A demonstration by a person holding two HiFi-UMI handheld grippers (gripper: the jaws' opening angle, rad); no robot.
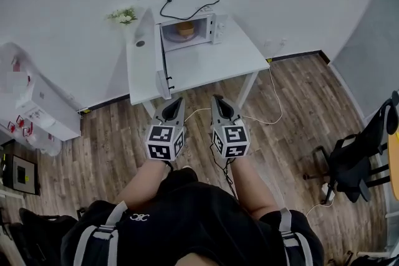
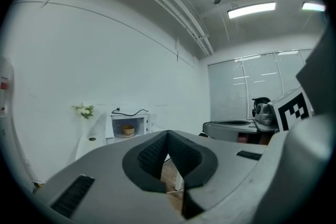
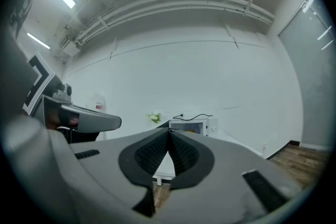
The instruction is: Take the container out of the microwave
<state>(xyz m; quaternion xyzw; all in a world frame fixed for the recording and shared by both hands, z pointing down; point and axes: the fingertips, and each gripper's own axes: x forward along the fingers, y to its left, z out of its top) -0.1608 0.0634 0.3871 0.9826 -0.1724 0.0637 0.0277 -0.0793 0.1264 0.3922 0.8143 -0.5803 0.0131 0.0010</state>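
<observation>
A white microwave [image 1: 190, 28] stands at the back of a white table [image 1: 206, 62], its door [image 1: 149, 40] swung open to the left. Inside it sits a tan bowl-like container [image 1: 184, 28], small and far off in the left gripper view [image 2: 127, 129]. In the right gripper view the microwave [image 3: 191, 126] shows just past the jaws. Both grippers hover over the floor short of the table's front edge. My left gripper [image 1: 176, 101] [image 2: 168, 134] is shut with nothing in it. My right gripper [image 1: 217, 99] [image 3: 169, 131] is likewise shut and empty.
A small flower bunch [image 1: 124, 15] stands left of the microwave. A white cabinet [image 1: 37, 103] is by the wall at left, a dark chair [image 1: 355, 159] at right. Cables [image 1: 274, 109] trail on the wooden floor beside the table leg.
</observation>
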